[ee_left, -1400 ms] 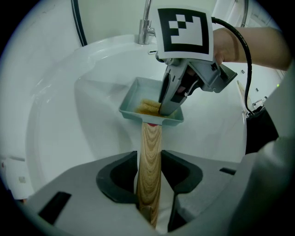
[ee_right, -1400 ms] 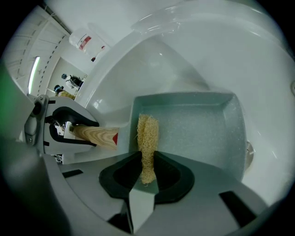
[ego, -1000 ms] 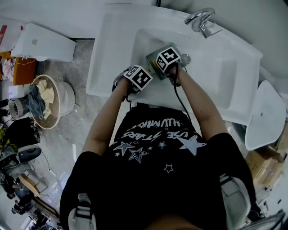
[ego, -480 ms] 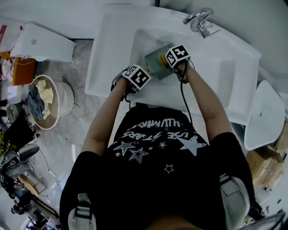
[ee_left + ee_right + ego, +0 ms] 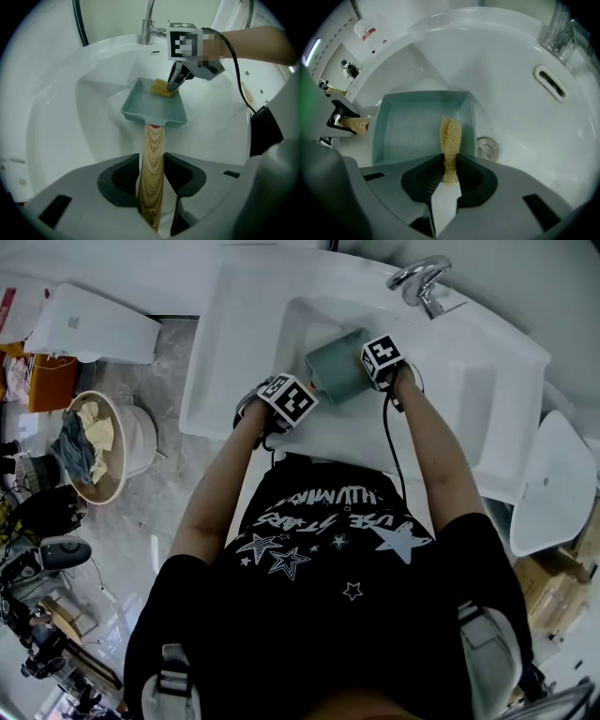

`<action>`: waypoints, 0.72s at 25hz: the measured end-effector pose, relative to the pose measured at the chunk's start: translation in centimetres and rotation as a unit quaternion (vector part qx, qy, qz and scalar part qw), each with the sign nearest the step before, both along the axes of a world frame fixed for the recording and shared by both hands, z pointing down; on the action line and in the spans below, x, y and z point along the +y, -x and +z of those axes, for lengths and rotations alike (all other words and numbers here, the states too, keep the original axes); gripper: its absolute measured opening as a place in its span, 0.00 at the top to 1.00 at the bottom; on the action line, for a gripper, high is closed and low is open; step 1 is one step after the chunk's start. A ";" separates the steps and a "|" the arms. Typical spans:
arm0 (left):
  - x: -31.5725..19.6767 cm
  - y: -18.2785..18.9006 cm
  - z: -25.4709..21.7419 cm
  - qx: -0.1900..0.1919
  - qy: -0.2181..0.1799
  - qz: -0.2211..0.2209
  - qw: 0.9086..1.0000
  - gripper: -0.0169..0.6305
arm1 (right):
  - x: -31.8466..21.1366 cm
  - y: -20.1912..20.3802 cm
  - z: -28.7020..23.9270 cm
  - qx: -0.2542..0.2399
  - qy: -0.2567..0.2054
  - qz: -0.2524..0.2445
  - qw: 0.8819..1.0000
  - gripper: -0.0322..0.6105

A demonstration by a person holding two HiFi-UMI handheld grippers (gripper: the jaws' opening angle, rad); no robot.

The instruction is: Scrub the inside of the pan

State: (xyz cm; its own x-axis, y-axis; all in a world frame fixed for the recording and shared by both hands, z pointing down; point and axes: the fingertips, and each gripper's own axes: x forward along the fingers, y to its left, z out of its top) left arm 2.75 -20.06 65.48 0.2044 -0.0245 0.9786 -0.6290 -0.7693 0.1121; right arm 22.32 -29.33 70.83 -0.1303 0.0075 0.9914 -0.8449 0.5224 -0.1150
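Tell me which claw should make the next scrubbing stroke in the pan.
Right. The right claw grips the yellow sponge inside the pan; the left claw is shut on the wooden handle, holding the pan steady.

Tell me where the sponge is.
Right gripper view, centre: the sponge is pinched in the right gripper's jaws, inside the pan, just left of the sink drain.
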 end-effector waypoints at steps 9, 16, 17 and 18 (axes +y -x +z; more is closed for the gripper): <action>0.1 0.0 0.2 -0.001 0.002 0.001 1.000 0.73 | 0.0 -0.4 1.3 0.008 -0.013 0.000 1.000 0.83; 0.0 0.1 0.3 -0.002 0.006 0.001 1.000 0.73 | 1.1 1.7 0.8 -0.043 0.016 0.018 0.999 0.83; 0.0 0.1 0.4 -0.002 0.006 0.001 1.000 0.73 | 1.5 2.3 0.7 -0.054 0.023 0.018 0.998 0.83; 0.0 0.1 0.4 -0.003 0.006 0.000 1.000 0.73 | 1.8 2.8 0.5 -0.063 0.028 0.017 0.997 0.83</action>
State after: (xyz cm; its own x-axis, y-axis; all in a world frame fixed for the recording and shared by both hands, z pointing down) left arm 2.66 -20.07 65.85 0.1991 -0.0134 0.9799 -0.6292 -0.7683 0.1173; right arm 19.52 -27.53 71.37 -0.2547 0.0560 0.9654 -0.8395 0.4827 -0.2495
